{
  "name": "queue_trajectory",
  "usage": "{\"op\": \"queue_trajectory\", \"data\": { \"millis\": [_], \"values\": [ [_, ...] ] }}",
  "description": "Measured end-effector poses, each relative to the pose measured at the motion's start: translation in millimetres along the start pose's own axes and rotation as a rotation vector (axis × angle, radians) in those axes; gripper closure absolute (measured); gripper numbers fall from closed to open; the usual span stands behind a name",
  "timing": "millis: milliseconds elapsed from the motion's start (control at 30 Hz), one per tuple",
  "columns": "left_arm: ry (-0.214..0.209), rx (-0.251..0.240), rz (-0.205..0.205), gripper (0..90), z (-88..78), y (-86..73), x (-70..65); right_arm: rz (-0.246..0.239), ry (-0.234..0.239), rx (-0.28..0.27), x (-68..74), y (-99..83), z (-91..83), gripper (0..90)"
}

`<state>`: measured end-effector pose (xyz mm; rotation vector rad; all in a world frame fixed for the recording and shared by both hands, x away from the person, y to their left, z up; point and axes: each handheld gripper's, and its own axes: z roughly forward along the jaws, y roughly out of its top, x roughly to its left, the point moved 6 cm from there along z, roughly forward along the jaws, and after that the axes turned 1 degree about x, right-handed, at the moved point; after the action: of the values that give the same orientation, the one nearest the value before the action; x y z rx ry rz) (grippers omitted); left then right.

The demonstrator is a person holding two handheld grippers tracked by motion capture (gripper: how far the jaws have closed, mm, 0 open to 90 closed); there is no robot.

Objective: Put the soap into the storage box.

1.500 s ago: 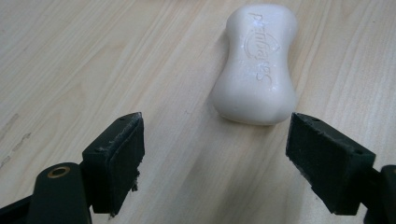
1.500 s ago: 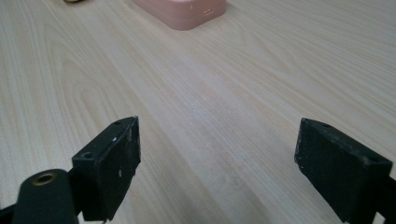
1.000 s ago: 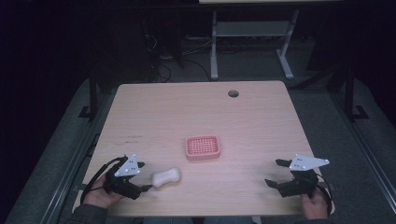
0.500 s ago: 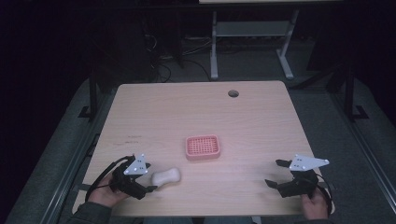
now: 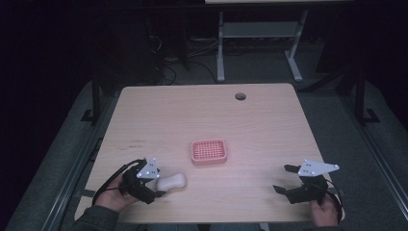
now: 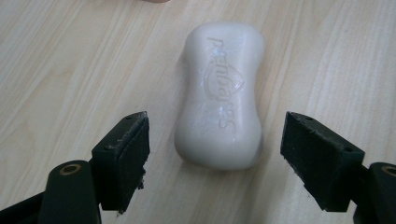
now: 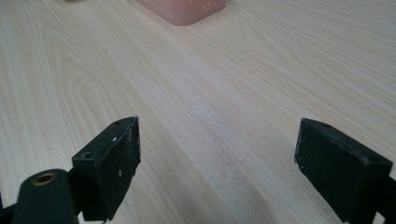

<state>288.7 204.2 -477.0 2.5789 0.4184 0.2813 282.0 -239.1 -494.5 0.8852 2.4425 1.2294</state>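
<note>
A white bar of soap lies flat on the light wooden worktop, toward its near left part. The left gripper sits right at the soap's near end with its jaws spread wide, one on each side of the bar and touching neither side. A pink soap dish rests near the worktop's middle, just beyond the soap and apart from it. Well off to the right, the right gripper is held over bare wood, its jaws wide apart and holding nothing.
</note>
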Motion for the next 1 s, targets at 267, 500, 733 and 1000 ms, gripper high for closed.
{"op": "queue_trajectory", "data": {
  "millis": [267,500,733,1000],
  "values": [
    [-0.023,0.017,0.001,24.5,4.6,6.9,0.8,-0.009,0.004,0.004,0.6,0.7,0.9,14.1],
    [-0.038,0.043,0.008,26.0,12.2,13.8,1.2,-0.009,0.005,0.003,0.4,1.2,0.5,14.1],
    [-0.047,0.093,0.037,30.5,18.1,18.2,1.2,-0.012,0.003,0.004,0.3,1.0,0.4,14.1],
    [-0.063,0.139,0.046,33.5,23.4,23.8,3.3,-0.013,0.003,0.005,0.3,0.8,0.5,14.1]
  ]
}}
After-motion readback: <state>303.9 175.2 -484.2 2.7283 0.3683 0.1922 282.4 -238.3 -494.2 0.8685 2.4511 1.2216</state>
